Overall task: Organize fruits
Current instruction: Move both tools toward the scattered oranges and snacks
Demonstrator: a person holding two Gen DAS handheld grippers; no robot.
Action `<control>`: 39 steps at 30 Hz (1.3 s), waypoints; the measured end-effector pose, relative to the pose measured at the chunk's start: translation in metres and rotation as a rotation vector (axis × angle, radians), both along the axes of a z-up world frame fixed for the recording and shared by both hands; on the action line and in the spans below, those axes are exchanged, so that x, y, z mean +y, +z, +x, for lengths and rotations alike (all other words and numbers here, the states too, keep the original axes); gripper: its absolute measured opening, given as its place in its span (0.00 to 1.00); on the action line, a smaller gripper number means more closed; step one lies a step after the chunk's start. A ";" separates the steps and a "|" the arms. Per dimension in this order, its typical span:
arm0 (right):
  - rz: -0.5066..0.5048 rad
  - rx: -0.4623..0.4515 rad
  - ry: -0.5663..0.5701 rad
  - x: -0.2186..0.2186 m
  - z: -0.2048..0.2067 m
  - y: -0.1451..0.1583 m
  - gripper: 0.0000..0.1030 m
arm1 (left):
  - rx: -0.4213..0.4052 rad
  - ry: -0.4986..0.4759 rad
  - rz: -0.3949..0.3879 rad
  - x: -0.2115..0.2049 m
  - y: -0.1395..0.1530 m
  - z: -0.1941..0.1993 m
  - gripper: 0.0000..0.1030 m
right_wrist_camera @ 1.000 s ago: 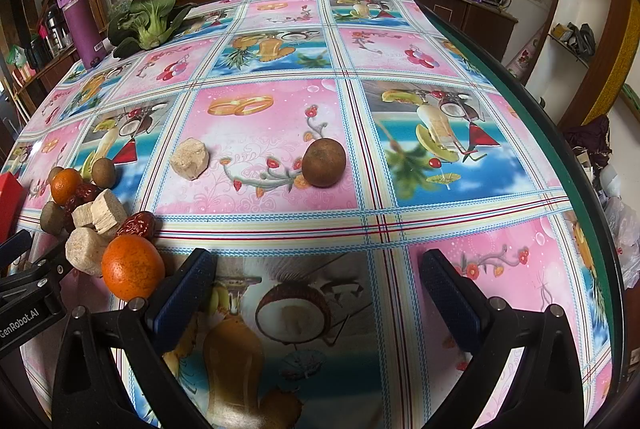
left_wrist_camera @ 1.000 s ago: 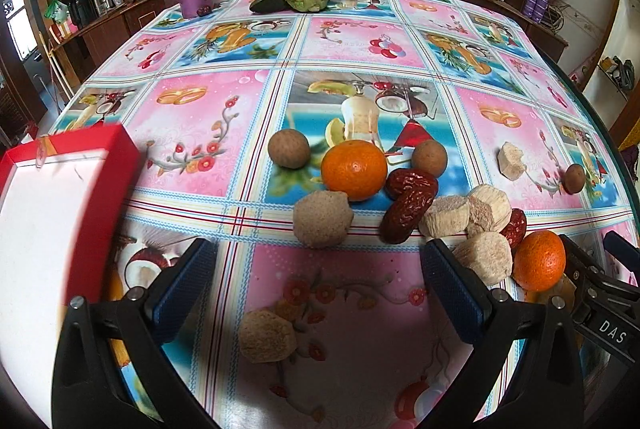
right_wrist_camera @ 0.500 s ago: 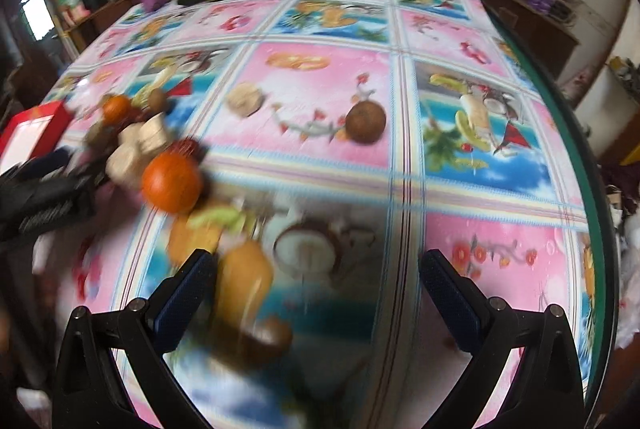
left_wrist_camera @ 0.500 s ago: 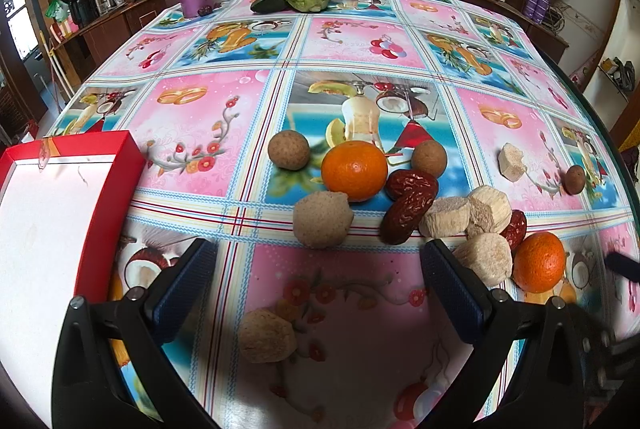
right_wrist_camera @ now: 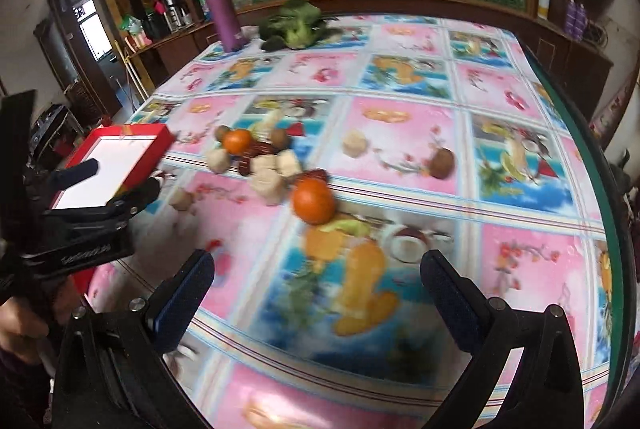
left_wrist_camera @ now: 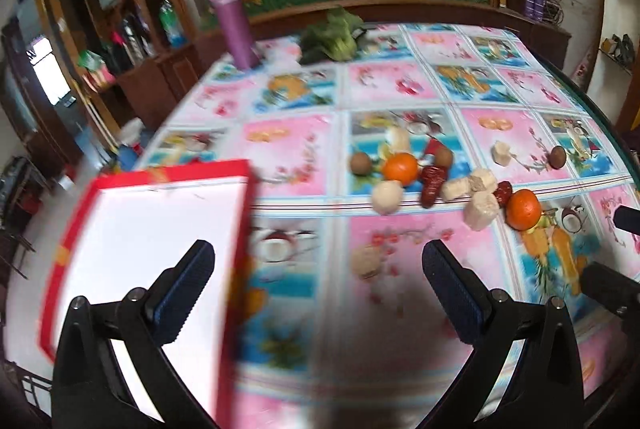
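Hovering spread and empty, both the left gripper (left_wrist_camera: 318,267) and right gripper (right_wrist_camera: 316,275) are held above the fruits (left_wrist_camera: 400,169) at centre right; one must be approached next and carried to the red box (left_wrist_camera: 152,229) at lower left.

Both wrist views look down across the table (left_wrist_camera: 400,237), sharing the fruit cluster (right_wrist_camera: 272,165).
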State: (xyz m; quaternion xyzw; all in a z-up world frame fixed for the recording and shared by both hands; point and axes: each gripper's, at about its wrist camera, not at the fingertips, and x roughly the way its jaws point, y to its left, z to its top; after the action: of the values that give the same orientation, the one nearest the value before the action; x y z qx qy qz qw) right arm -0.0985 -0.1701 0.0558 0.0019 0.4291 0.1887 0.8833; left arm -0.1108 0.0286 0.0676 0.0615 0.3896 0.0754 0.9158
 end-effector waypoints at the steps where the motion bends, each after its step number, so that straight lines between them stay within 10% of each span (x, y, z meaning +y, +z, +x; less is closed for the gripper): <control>1: -0.003 -0.006 0.004 0.006 -0.002 0.001 1.00 | -0.019 0.014 0.005 0.005 0.005 -0.006 1.00; 27: -0.041 0.009 -0.015 0.027 0.002 -0.011 0.99 | -0.043 0.082 0.040 0.036 0.002 -0.004 1.00; 39: -0.009 0.040 0.005 0.018 0.031 -0.025 0.82 | 0.026 -0.086 -0.078 0.029 -0.006 0.043 1.00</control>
State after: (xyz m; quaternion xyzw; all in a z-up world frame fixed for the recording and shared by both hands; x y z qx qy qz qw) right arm -0.0671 -0.1524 0.0303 0.0005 0.4475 0.1888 0.8741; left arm -0.0682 0.0571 0.0618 0.0438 0.4012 0.0198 0.9148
